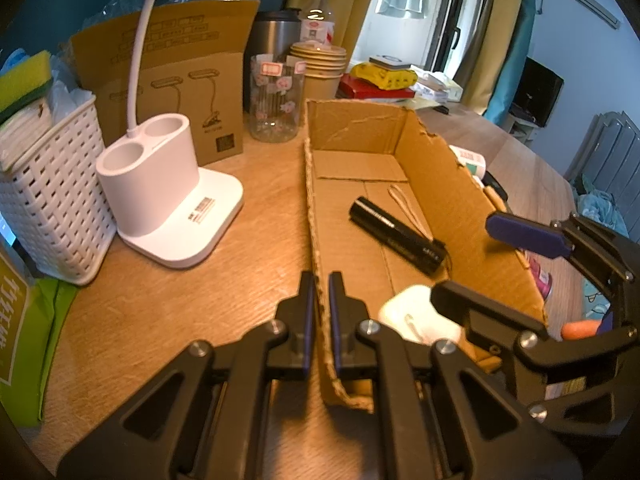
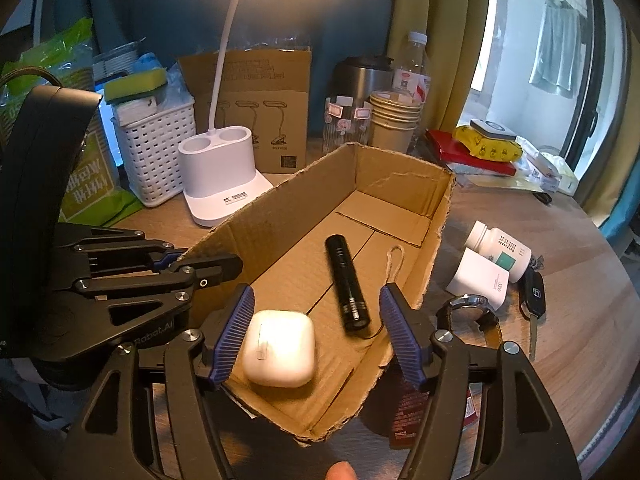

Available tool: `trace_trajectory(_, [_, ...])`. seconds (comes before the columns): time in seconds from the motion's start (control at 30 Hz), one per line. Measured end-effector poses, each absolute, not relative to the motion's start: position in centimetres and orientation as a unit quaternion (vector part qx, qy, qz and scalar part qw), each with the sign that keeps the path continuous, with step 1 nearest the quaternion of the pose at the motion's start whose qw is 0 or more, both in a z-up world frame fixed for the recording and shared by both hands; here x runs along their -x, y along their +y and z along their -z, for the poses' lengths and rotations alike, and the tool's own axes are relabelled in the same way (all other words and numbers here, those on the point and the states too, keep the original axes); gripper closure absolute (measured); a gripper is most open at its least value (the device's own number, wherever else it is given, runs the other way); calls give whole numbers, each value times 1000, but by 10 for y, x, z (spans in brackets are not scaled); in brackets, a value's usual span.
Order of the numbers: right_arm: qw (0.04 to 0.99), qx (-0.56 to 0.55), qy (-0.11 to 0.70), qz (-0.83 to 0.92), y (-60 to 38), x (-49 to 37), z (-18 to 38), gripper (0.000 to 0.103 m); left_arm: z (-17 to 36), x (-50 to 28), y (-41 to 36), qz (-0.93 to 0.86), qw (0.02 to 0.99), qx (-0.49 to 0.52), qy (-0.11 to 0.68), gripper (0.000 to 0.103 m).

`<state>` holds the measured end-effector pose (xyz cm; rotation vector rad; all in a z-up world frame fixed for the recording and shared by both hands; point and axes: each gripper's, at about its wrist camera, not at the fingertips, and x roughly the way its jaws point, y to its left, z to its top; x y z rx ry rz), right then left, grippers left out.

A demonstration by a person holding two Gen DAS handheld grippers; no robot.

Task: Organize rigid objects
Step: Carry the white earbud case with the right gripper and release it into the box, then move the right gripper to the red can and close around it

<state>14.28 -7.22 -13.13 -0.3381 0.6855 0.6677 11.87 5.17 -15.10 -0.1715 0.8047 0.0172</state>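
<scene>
The left gripper point(image 1: 320, 320) is clamped tight on the near side wall of the open brown cardboard box point(image 1: 440, 184), one pad outside the wall and one inside, pinning the box on the wooden table point(image 1: 256, 248). The right gripper point(image 2: 316, 336) hangs over the box's near end with its blue ribbed pads point(image 2: 234, 336) standing well apart and nothing pinched between them. Right below that gap, lying flat on the box floor, sits the white rounded plastic earbud case point(image 2: 279, 348), just beside the left-side pad and apparently free of it. A little further in lies the black cylindrical flashlight point(image 2: 346, 284) with its pale cord loop point(image 2: 394, 262) trailing toward the far wall.

Still out on the table, to the right of the box, wait the white pill bottle point(image 2: 500, 248) on its side, a small white carton point(image 2: 480, 276), a wristwatch with a dark strap point(image 2: 468, 312) and a black car key point(image 2: 534, 296).

How will these handle? The earbud case looks light, hard and glossy, so likely slippery; squeeze across its flat faces, not its rounded corners. The flashlight is stiff and prone to roll, best taken mid-barrel, across its width. The bottle should be light and rigid too; grip the body, crosswise. The watch strap will flop, so take the case.
</scene>
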Motion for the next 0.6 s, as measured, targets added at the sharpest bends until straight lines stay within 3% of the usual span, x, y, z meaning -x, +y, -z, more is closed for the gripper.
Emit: trace_trajectory(0.6, [909, 103, 302, -266, -120, -153, 104, 34, 152, -119, 52, -8, 917, 83, 391, 95])
